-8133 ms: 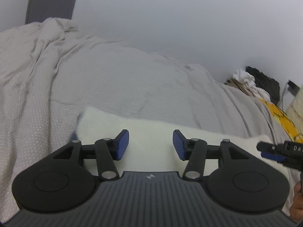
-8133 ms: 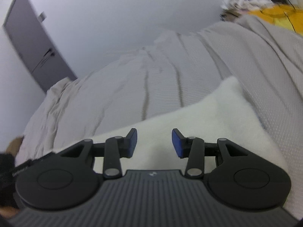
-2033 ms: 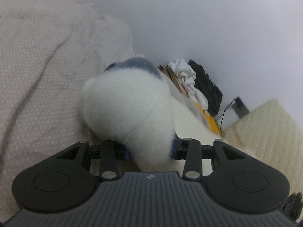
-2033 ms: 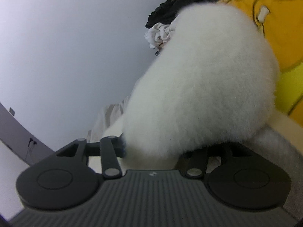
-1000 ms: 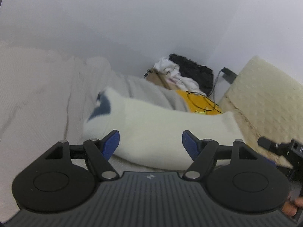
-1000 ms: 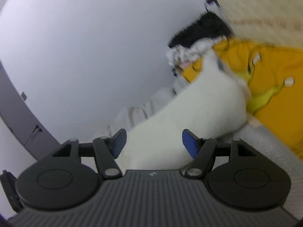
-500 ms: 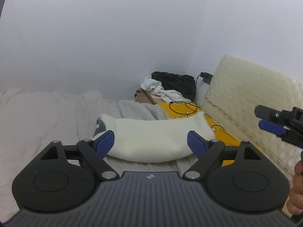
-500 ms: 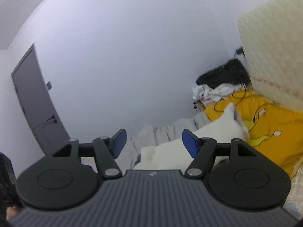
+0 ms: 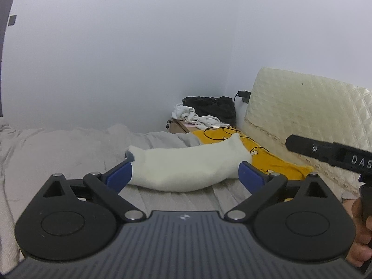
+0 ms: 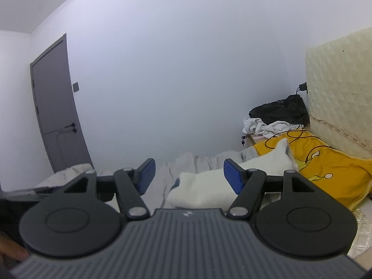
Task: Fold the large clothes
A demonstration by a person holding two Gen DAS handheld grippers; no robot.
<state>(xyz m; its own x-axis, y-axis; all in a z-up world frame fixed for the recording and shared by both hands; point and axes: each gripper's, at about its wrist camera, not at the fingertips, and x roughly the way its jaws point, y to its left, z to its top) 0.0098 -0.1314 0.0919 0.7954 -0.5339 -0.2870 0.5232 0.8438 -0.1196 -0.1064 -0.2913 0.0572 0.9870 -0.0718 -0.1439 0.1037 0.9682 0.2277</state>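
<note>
Left tongs [image 9: 185, 174] opening wide, right tongs [image 10: 188, 178] parted, both clear of the folded white garment [image 9: 186, 162]

The folded garment [image 9: 186, 167] is a thick, fluffy white fleece with a soft, matt nap. The bedspread [image 9: 58, 144] under it is a pale grey woven cloth with a fine dotted weave and soft creases. The pillow [image 10: 325, 162] has a smooth yellow cotton-like cover. The headboard [image 9: 302, 116] is cream quilted padding with a slight sheen. The left gripper [image 9: 184, 174] and right gripper [image 10: 188, 174] look like matt black plastic with ribbed housings, dull metal pivot pins and blue rubbery pads. The wall [image 9: 139, 46] is smooth and matt.
</note>
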